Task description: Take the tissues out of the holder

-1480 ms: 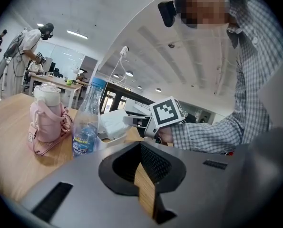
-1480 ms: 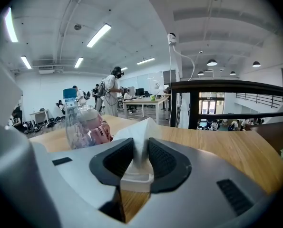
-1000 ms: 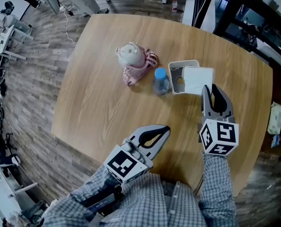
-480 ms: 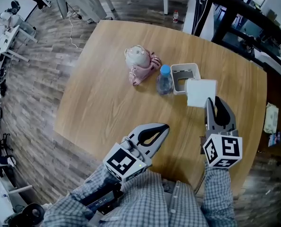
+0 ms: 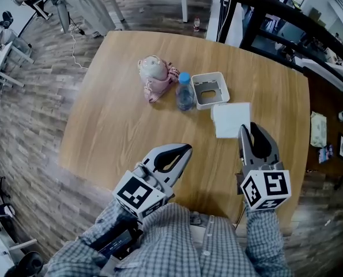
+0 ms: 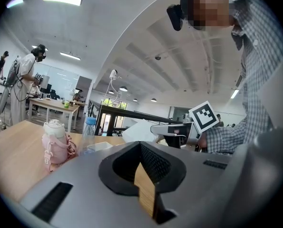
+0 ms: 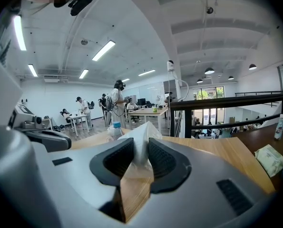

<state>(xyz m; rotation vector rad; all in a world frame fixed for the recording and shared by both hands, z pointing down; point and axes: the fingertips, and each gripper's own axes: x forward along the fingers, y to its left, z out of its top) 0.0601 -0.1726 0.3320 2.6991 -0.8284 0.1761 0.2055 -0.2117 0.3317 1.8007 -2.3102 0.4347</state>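
Tissues [image 5: 232,119], pinched in right claw [image 5: 247,129], clear of holder [image 5: 210,90]: lay flat on tabletop [image 5: 113,114] before releasing; left claw [image 5: 184,149] closed, empty.

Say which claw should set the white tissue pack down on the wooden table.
Right. The right claw is shut on the white tissue pack, out of the white square holder and over the wooden table. The left claw is shut, empty and farther back.

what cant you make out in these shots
- Inside the white rectangular plastic holder: head view, too small to show remaining tissues.
- Same holder, right gripper view: hidden behind the white tissue pack in the right hand-held gripper.
- Clear blue-capped plastic bottle label: head view, too small.
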